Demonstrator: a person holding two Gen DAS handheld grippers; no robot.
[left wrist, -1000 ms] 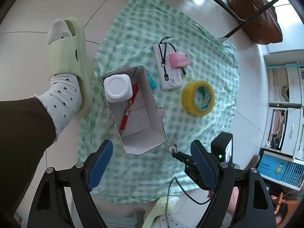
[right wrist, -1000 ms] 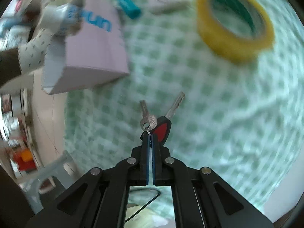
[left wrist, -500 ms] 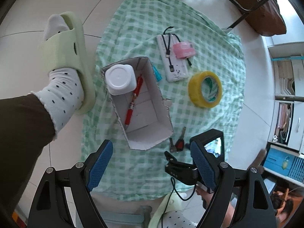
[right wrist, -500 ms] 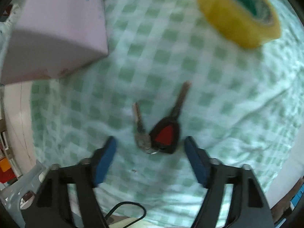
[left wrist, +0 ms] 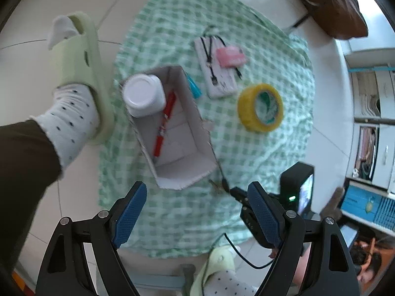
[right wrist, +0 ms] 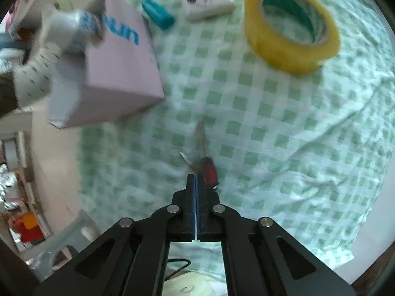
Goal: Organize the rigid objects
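Green checked cloth (left wrist: 259,153) spread flat over pale floor tiles, with all the little things laid out on top, likely for easy reach. White cardboard box (left wrist: 172,128) standing open near the middle of the cloth, ready for sorting. Inside already: a white bottle (left wrist: 144,95) standing up in the far corner and a red pen (left wrist: 164,128) lying along the bottom. Waiting outside the box: yellow tape roll (right wrist: 291,27), white power bank (left wrist: 217,71) with a pink thing on top, and a teal cap (right wrist: 158,16) just beside the box wall.

Right gripper (right wrist: 195,177) squeezed tight on the keys (right wrist: 206,165), red key head sticking out just past the tips, blades blurry. Hard to tell whether lifted off the cloth or touching. Keys near the box's closest corner, probably headed inside next.

Left gripper (left wrist: 197,212) spread wide, holding nothing, hanging above the near end of the box, maybe ready to steady it.
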